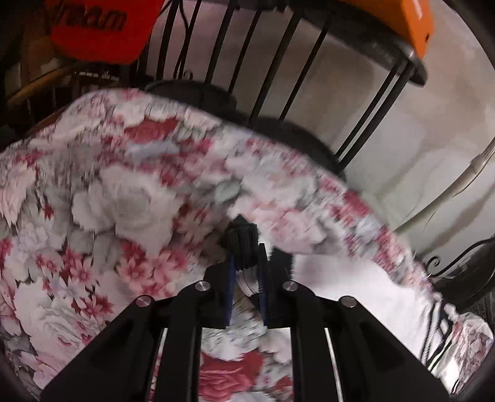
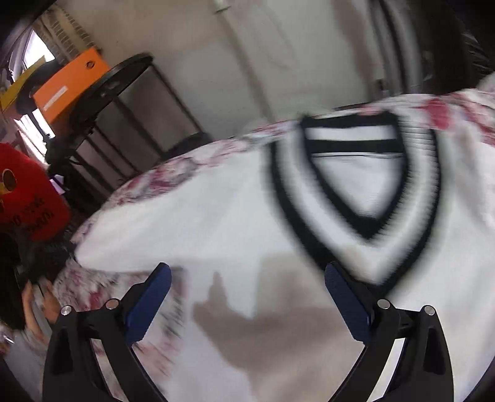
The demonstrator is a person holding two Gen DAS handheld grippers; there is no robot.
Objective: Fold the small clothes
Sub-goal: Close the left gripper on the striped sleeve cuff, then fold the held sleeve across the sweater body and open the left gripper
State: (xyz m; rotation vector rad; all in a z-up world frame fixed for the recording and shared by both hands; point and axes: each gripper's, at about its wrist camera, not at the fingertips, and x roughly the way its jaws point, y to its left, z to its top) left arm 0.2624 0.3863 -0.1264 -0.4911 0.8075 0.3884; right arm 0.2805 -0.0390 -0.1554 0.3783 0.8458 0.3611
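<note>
A white knit top (image 2: pixel 235 213) with a black-trimmed V neck (image 2: pixel 368 228) lies on a floral cloth (image 2: pixel 173 173) over a round table. My right gripper (image 2: pixel 247 278) is open and empty just above the top, below the V neck. In the left wrist view my left gripper (image 1: pixel 246 266) is shut on a black-and-white ribbed edge of the top (image 1: pixel 243 238), held over the floral cloth (image 1: pixel 130 201); the white body of the top (image 1: pixel 365 297) lies to its right. Both views are motion-blurred.
A black metal stand (image 1: pixel 278 62) with an orange box (image 1: pixel 414 21) on it stands behind the table, in front of a pale wall. A red bag (image 1: pixel 92 34) is at the far left. A black scroll-metal chair back (image 1: pixel 461 266) is at the right edge.
</note>
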